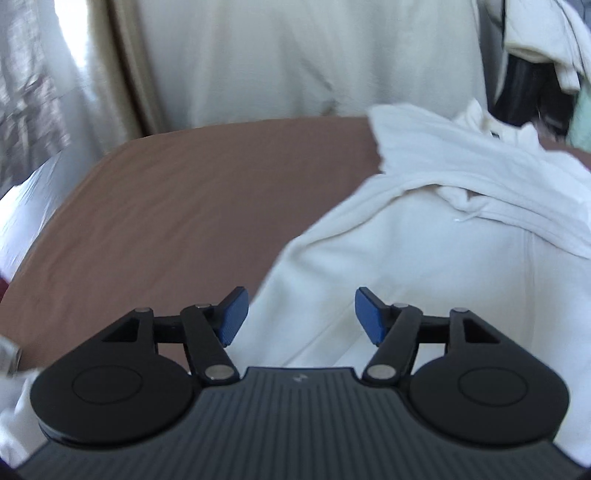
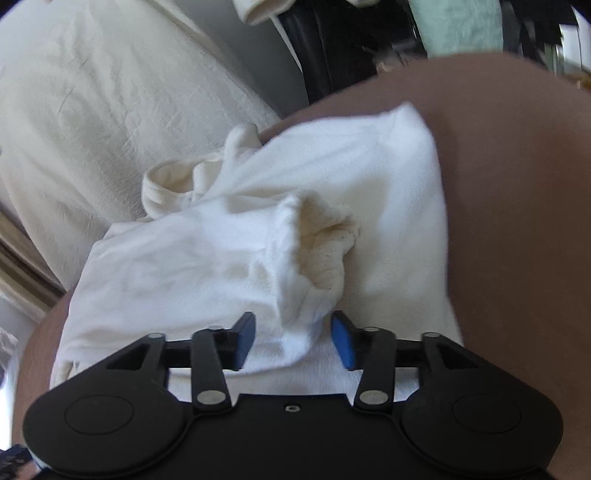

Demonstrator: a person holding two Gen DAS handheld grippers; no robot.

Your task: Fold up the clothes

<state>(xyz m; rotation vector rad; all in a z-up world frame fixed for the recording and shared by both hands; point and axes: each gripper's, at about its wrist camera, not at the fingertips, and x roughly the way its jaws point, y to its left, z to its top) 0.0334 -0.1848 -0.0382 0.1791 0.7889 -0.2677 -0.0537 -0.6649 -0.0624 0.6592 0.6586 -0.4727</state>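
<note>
A white hooded sweatshirt (image 1: 406, 258) lies crumpled on the brown bed sheet (image 1: 166, 206), its hood and drawstring bunched toward the far right. My left gripper (image 1: 299, 314) hovers over the garment's left edge, open, with nothing between its blue pads (image 1: 231, 317). In the right wrist view the sweatshirt (image 2: 184, 266) is folded over itself, and a sleeve with a yellowed cuff (image 2: 321, 236) lies across it. The sleeve runs down between the fingers of my right gripper (image 2: 293, 341), which is open; its pads (image 2: 341, 345) stand apart from the cloth.
A cream cloth-covered backing (image 1: 295, 55) rises behind the bed, with a bright curtained window (image 1: 44, 74) at left. A dark chair (image 2: 332, 44) with pale clothes and a mint-green cloth (image 2: 458, 26) stands past the bed's far edge. Bare brown sheet (image 2: 517, 221) spreads right of the garment.
</note>
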